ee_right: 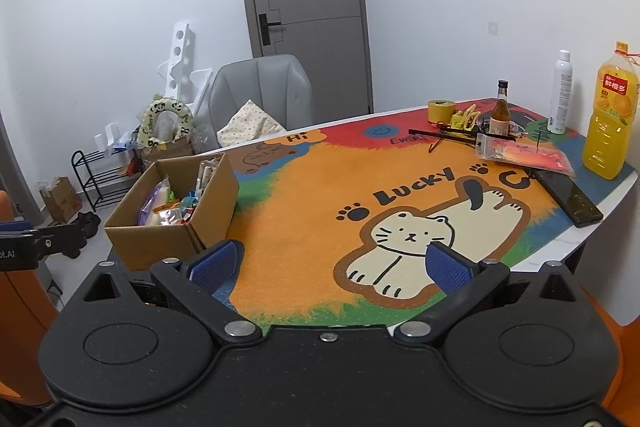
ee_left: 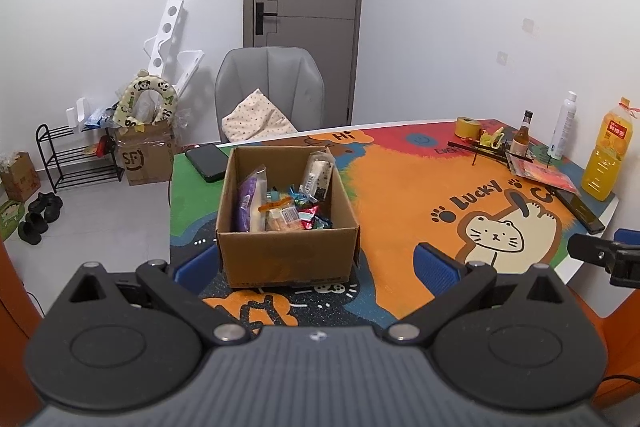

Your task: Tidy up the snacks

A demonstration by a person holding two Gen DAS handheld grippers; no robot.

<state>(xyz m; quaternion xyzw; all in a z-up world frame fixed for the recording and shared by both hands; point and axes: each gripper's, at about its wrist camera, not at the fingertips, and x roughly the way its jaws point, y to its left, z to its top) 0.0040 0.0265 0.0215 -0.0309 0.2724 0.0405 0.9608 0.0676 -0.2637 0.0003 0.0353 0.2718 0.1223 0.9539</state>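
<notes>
Both grippers hover empty, jaws spread wide: left gripper faces the cardboard box at 12 o'clock, snacks piled inside; right gripper waits over bare table, box at 10 o'clock.

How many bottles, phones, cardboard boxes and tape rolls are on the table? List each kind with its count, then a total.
Bottles: 3 (orange juice bottle, white spray bottle, small brown bottle)
Phones: 2 (one, another)
Cardboard boxes: 1
Tape rolls: 1
Total: 7
</notes>
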